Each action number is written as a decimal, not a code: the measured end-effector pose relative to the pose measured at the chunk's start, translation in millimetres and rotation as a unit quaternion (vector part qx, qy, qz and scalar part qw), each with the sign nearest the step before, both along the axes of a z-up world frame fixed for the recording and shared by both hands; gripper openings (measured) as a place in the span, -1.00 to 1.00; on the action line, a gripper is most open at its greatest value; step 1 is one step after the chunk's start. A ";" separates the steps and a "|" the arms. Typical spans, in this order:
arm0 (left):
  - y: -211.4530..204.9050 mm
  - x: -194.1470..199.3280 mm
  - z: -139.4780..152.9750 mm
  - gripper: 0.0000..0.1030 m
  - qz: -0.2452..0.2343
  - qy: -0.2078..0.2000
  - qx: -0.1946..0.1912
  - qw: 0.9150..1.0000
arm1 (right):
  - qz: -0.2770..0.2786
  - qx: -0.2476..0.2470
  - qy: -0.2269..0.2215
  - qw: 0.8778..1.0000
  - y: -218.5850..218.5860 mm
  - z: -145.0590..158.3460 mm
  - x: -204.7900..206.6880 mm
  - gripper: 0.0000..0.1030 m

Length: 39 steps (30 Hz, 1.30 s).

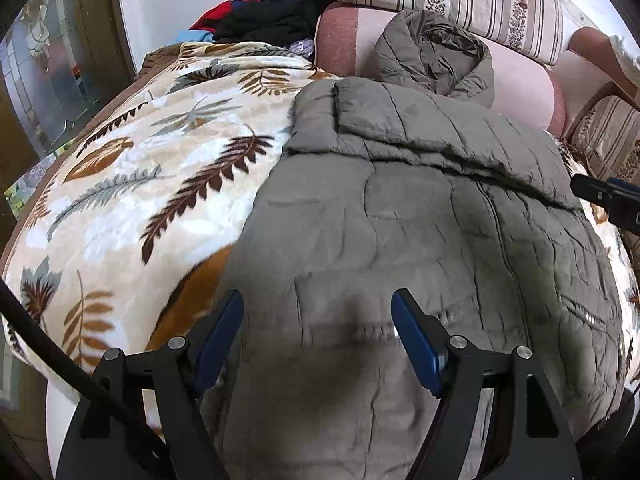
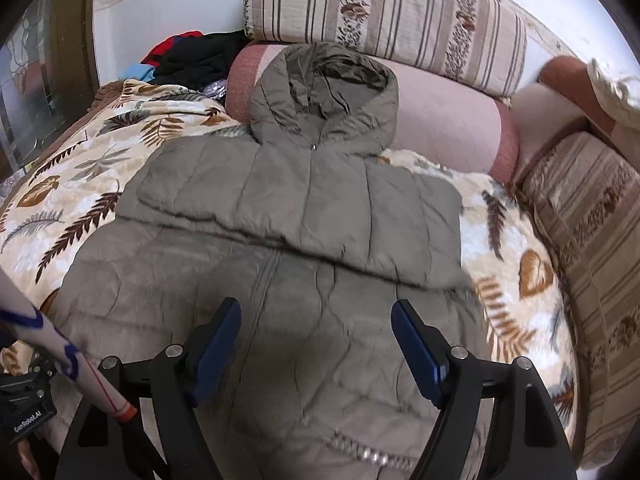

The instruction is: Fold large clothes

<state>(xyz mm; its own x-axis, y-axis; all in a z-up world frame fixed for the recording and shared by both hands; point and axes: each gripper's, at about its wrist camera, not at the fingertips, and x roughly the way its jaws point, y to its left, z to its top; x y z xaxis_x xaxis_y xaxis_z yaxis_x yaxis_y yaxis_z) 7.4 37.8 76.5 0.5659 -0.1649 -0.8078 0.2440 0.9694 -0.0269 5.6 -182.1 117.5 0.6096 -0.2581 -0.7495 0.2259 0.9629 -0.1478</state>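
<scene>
A grey-olive quilted hooded jacket (image 1: 420, 208) lies flat on a leaf-patterned blanket (image 1: 152, 168), with its sleeves folded across the chest and its hood (image 2: 324, 92) resting against a pink bolster. It also shows in the right wrist view (image 2: 304, 216). My left gripper (image 1: 318, 332) is open and empty, just above the jacket's lower left part. My right gripper (image 2: 316, 340) is open and empty above the jacket's lower middle, near the zipper. The right gripper's body shows at the right edge of the left wrist view (image 1: 612, 200).
A pink bolster (image 2: 448, 128) and striped cushions (image 2: 392, 16) lie behind the hood. A pile of black and red clothes (image 2: 200, 56) sits at the back left. A striped sofa arm (image 2: 592, 240) runs along the right. A glass door (image 1: 44, 76) stands at the left.
</scene>
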 end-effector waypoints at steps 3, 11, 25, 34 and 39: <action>-3.0 16.5 -0.4 0.46 0.001 -0.007 -0.005 1.000 | -0.003 0.002 0.000 1.000 -6.6 7.6 23.7 0.58; -16.6 68.9 -8.7 0.46 -0.011 -0.029 -0.019 0.999 | -0.046 0.032 -0.017 0.998 -52.5 43.3 124.0 0.59; -2.0 94.7 -44.2 0.57 -0.020 -0.004 -0.070 0.997 | -0.122 0.200 -0.049 0.971 -115.4 70.7 359.9 0.82; -3.7 99.2 -54.9 0.62 -0.028 0.015 -0.071 0.997 | -0.202 0.298 -0.086 0.929 -156.5 50.1 423.7 0.83; -6.4 100.5 -58.1 0.67 -0.030 0.017 -0.066 0.997 | -0.220 0.329 -0.053 0.917 -170.2 17.3 432.3 0.57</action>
<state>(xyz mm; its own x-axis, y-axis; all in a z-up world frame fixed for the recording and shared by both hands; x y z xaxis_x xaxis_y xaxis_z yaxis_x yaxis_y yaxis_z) 107.9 31.4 18.4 0.5249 -0.3037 -0.7951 0.2985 0.9405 -0.1622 437.9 -352.3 134.8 0.6343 -0.0095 -0.7731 0.5926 0.6481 0.4783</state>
